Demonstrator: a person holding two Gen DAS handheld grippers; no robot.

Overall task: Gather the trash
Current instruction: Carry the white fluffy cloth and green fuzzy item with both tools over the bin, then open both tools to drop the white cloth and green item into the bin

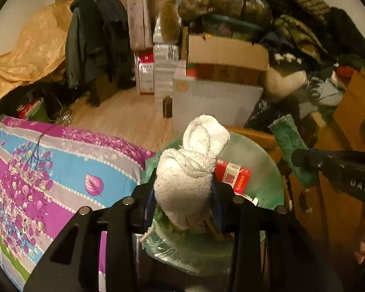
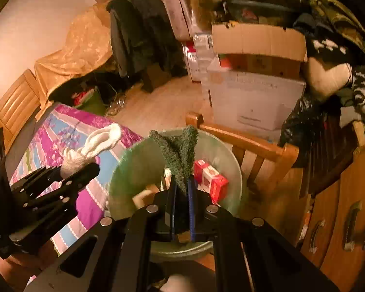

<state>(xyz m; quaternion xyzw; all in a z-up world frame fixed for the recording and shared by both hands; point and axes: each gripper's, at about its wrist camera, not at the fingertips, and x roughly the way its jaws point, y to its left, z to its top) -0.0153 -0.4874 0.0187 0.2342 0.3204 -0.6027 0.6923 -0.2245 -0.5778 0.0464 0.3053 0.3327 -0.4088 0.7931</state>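
Observation:
My left gripper (image 1: 183,194) is shut on a bundled white cloth (image 1: 194,160), held over the trash bin (image 1: 270,170) lined with a pale green bag. The right gripper (image 2: 182,192) is shut on a dark green rag (image 2: 180,153) that stands up between its pads above the same trash bin (image 2: 133,168). A red and white carton (image 1: 233,175) lies inside the bin, also the red carton (image 2: 211,177) in the right wrist view. There the left gripper (image 2: 80,170) with the white cloth (image 2: 92,146) shows at left, over the bed. The green rag (image 1: 291,146) shows at right in the left wrist view.
A bed with a purple, blue and grey floral cover (image 1: 48,170) lies left of the bin. A wooden chair (image 2: 255,146) stands right behind the bin, wooden drawers (image 2: 340,219) to the right. Stacked cardboard boxes (image 1: 218,92), piled clothes and a coat-hung chair (image 1: 97,48) crowd the far floor.

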